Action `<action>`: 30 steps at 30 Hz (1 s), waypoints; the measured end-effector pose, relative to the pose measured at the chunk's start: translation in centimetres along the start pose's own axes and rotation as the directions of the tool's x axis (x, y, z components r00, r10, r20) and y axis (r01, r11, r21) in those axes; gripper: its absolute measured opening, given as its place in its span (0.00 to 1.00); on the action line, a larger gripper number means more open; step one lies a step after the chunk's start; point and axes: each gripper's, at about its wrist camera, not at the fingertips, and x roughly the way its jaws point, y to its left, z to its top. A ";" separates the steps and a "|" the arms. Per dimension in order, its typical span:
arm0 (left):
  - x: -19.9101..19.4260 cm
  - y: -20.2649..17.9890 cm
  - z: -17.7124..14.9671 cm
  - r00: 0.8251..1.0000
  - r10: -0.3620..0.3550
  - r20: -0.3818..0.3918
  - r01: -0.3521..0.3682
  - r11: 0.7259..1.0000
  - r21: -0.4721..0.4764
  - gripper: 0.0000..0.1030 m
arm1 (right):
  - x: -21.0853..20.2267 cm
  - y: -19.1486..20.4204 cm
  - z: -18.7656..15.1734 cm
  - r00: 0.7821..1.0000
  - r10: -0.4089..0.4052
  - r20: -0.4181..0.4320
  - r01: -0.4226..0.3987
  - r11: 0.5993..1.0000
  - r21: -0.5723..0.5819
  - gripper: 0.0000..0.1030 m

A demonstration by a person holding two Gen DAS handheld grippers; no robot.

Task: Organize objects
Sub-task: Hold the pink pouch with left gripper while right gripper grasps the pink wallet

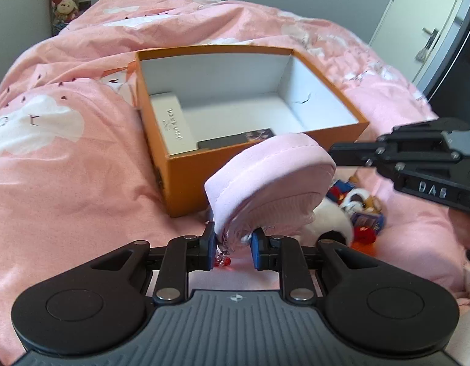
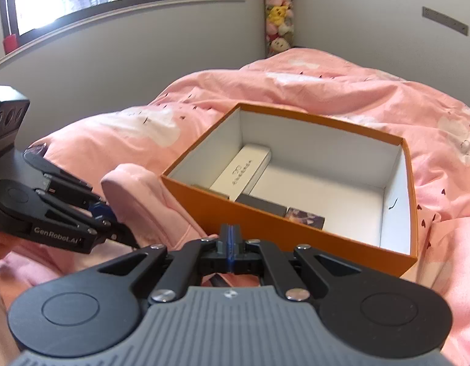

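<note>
My left gripper [image 1: 233, 241] is shut on the lower edge of a soft pink padded pouch [image 1: 271, 177], which hangs above the bedspread just in front of an open orange box [image 1: 186, 183]. A small red bead charm [image 1: 222, 260] dangles under the pouch. My right gripper [image 2: 230, 231] is shut, its blue pads pressed together with nothing between them; in the left wrist view its tip [image 1: 334, 152] sits right beside the pouch's upper right edge. The right wrist view shows the pouch [image 2: 143, 201] left of the box [image 2: 265, 222], with the left gripper [image 2: 113, 216] on it.
Inside the box lie a slim white carton [image 2: 244, 170], a dark flat case [image 2: 259, 206] and a picture card [image 2: 305, 218]. Small plush toys [image 1: 357, 204] lie on the pink bedspread [image 1: 67, 167] right of the box. A column of stuffed toys [image 2: 279, 15] stands in the corner.
</note>
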 end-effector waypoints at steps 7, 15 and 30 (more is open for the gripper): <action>0.7 0.9 -0.4 1.000 0.025 -0.016 -0.025 0.999 -0.037 0.24 | 2.6 -0.2 -1.7 0.995 0.019 -0.094 -0.027 0.996 -0.082 0.37; 0.7 0.8 -0.3 0.999 0.048 -0.012 -0.048 0.999 -0.025 0.24 | 4.5 1.2 -2.6 0.978 0.106 -0.178 -0.141 0.971 -0.193 0.41; -0.4 1.1 -0.2 0.992 0.122 0.027 -0.121 0.993 -0.015 0.24 | 11.4 5.6 -2.9 0.939 0.042 -0.341 -0.128 0.963 -0.235 0.46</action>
